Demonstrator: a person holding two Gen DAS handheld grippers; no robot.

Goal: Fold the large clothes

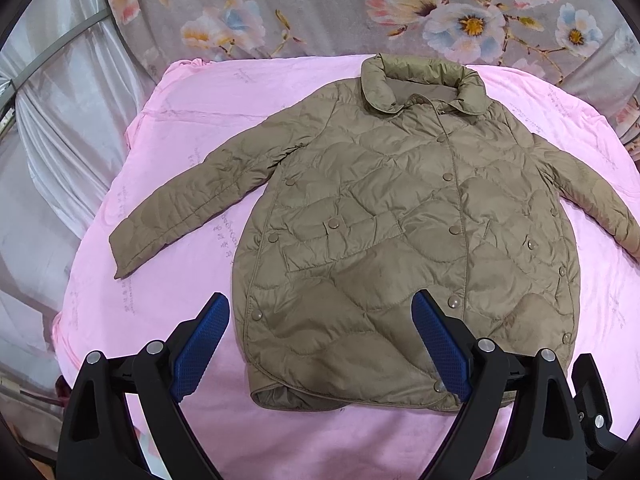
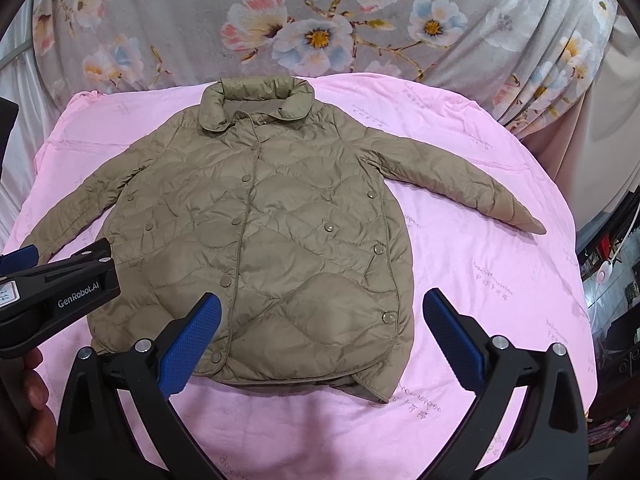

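An olive-brown quilted jacket [image 1: 400, 216] [image 2: 256, 236] lies flat and face up on a pink blanket [image 1: 168, 320] [image 2: 480, 280], buttoned, collar at the far end, both sleeves spread outward. My left gripper [image 1: 322, 308] hovers open above the jacket's lower left hem, nothing between its blue pads [image 1: 200, 348]. My right gripper [image 2: 320, 304] hovers open above the lower right hem, empty too. In the right wrist view the left gripper's black body [image 2: 60, 292] shows at the left edge, near the jacket's left sleeve.
A grey floral sheet [image 1: 360, 8] [image 2: 320, 20] rises behind the blanket. White curtain folds [image 1: 60, 120] hang at the left. A hand [image 2: 36, 400] holds the left gripper. Cluttered shelves [image 2: 616, 280] stand past the blanket's right edge.
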